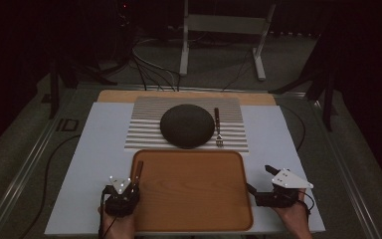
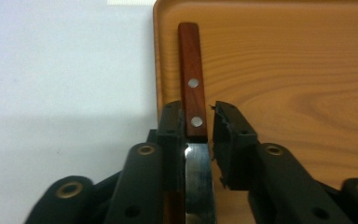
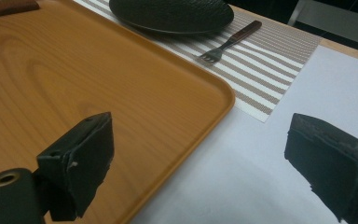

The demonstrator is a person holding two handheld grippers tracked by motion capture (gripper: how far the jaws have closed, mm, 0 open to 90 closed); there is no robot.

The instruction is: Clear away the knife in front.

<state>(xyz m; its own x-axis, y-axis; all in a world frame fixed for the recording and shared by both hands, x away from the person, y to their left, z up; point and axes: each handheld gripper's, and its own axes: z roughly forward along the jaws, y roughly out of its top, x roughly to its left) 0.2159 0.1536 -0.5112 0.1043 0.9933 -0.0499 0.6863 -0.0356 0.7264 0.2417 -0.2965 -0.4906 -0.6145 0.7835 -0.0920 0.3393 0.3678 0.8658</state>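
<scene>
Knife [image 2: 193,93] lying along tray [image 2: 284,70] left edge, left gripper [image 2: 199,126] jaws standing slightly apart around its handle, one pad touching, right gripper [image 3: 200,158] resting wide open.

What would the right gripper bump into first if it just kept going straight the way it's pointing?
Probably the orange tray's right rim: the right gripper, jaws wide open, straddles that edge and points along it. Beyond lie the striped placemat and the fork. Its height above the rim is unclear.

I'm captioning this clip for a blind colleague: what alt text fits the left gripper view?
The left gripper has a knife between its black fingers: one touches the wooden handle, the other stands slightly off. The riveted handle lies along the edge of an orange wooden tray on a white table.
</scene>
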